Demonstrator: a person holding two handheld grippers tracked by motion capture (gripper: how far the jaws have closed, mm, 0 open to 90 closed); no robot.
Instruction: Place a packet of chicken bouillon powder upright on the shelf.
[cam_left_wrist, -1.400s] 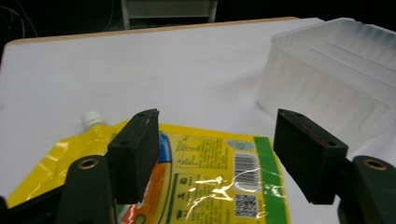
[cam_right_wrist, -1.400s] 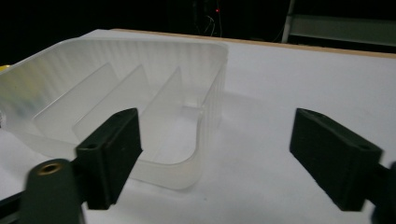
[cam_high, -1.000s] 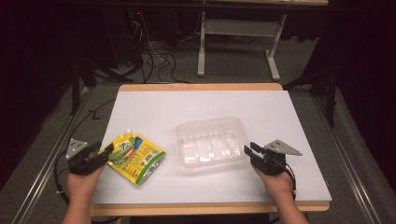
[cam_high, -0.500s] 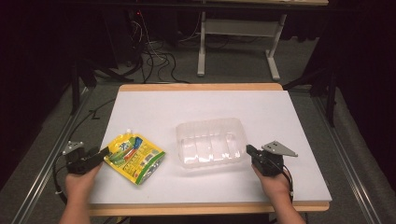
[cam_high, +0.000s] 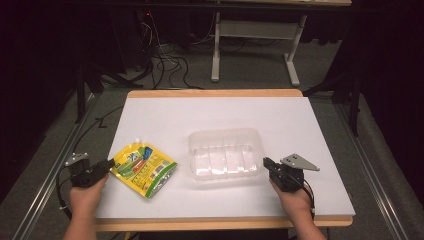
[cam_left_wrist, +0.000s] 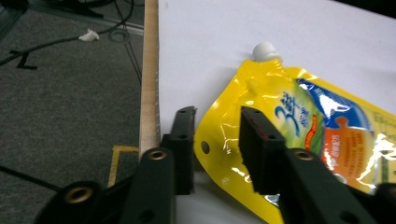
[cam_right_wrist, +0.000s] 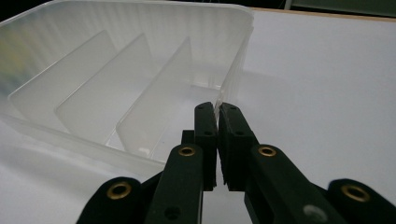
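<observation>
Left gripper view, yellow pouch (cam_left_wrist: 299, 130) corner between closing left tongs (cam_left_wrist: 217, 135), right tongs (cam_right_wrist: 217, 108) clamping tray (cam_right_wrist: 140, 70) wall.

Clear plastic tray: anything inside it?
The clear plastic tray holds nothing: just upright dividers splitting it into compartments. The right gripper pinches its wall, hiding a small strip of that end.

pouch (cam_left_wrist: 299, 126): glossy, crinkled yellow foil-plastic
tray (cam_right_wrist: 140, 60): clear, thin, ribbed plastic
worktop (cam_high: 300, 120): matt white, wooden edge
</observation>
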